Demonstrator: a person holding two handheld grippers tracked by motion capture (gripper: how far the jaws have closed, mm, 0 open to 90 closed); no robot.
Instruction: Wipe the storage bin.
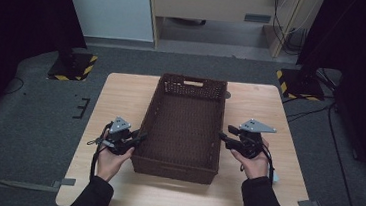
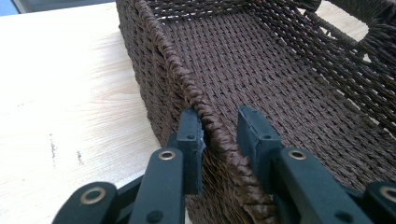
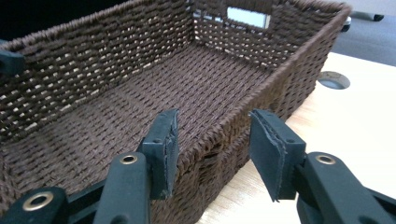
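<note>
On the table (image 1: pixel 121 97) we see a basket (image 1: pixel 181 128), long and rectangular, woven from dark brown cord, standing upright near the middle with its long sides running away from us. Its walls are a looser, open weave that lets light through, its floor is a tight weave, and a thick braided rim runs round the top. A slot handle is cut in the far short wall. Nothing lies inside. Our left tool (image 2: pixel 219 140) straddles the rim of the left long wall near its front end: one jaw outside touching the weave, the other inside just clear of it, so it is not yet clamped. Our right tool (image 3: pixel 212 149) straddles the right long wall, its jaws wide apart and off the weave.
</note>
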